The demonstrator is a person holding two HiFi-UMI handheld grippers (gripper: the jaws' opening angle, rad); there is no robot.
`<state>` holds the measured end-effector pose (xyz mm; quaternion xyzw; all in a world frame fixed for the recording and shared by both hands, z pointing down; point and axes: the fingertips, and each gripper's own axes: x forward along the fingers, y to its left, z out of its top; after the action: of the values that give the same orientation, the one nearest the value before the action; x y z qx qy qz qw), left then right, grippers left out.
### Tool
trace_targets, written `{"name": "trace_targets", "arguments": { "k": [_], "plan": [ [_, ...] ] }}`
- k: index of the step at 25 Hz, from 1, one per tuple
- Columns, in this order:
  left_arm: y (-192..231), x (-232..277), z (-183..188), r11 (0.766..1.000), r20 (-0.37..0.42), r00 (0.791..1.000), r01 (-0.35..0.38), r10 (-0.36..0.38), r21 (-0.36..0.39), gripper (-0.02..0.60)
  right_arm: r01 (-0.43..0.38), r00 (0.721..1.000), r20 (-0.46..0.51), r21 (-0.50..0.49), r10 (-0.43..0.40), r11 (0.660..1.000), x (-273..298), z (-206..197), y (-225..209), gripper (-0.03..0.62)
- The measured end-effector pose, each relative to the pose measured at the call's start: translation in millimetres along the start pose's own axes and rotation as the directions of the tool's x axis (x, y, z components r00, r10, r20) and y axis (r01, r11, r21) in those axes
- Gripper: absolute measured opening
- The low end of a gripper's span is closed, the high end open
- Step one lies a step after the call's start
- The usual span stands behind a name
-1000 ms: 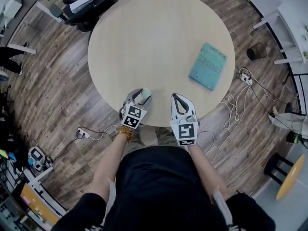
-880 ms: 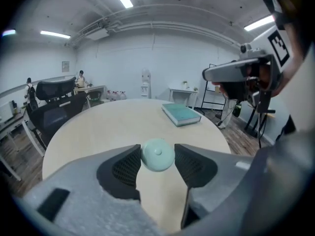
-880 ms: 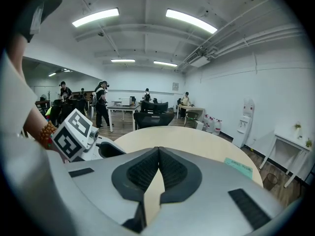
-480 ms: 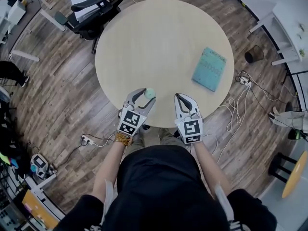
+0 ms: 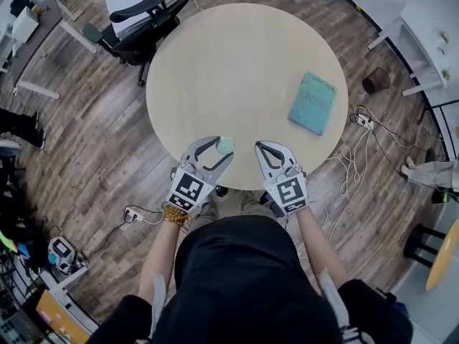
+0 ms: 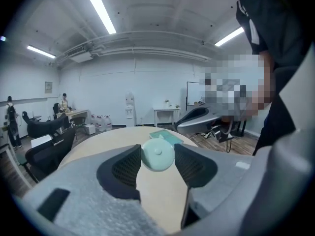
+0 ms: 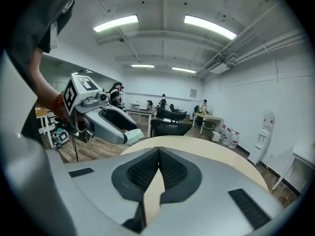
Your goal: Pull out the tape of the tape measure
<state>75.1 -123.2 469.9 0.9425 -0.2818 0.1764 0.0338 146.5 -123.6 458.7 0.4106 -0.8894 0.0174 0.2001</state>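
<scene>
A small round pale-green tape measure [image 6: 157,155] is clamped between the pads of my left gripper [image 6: 157,157], held above the near edge of the round table [image 5: 237,70]. In the head view the tape measure [image 5: 225,145] shows at the tip of the left gripper [image 5: 219,147]. No tape is drawn out. My right gripper [image 5: 271,147] hovers beside it to the right, over the table edge, shut with nothing between its pads [image 7: 170,168]. From the right gripper view the left gripper [image 7: 101,116] and the tape measure [image 7: 134,135] appear at the left.
A teal book [image 5: 313,102] lies on the right side of the table. An office chair [image 5: 136,16] stands at the far left of the table. Cables and a power strip [image 5: 362,120] lie on the wooden floor at the right.
Both grippers have risen slightly and shifted; the left one with the tape measure moved a little to the right, closer to the right gripper. The head view has shifted too.
</scene>
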Motion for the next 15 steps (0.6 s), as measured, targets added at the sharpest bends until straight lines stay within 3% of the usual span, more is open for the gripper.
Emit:
{"name": "trace_targets", "arguments": {
  "k": [10,15],
  "plan": [
    [-26.5,-26.4,-7.0,0.988,0.011,0.992,0.124,-0.126,0.089,0.225,-0.101,0.994,0.035,-0.031,0.102,0.994,3.0,11.6,42.8,0.002],
    [-22.8,-44.2,-15.7,0.979,0.016,0.985,0.166,-0.169,0.116,0.225,-0.110,0.992,0.050,-0.049,0.112,0.993,7.6,20.0,66.8,0.002]
  ]
}}
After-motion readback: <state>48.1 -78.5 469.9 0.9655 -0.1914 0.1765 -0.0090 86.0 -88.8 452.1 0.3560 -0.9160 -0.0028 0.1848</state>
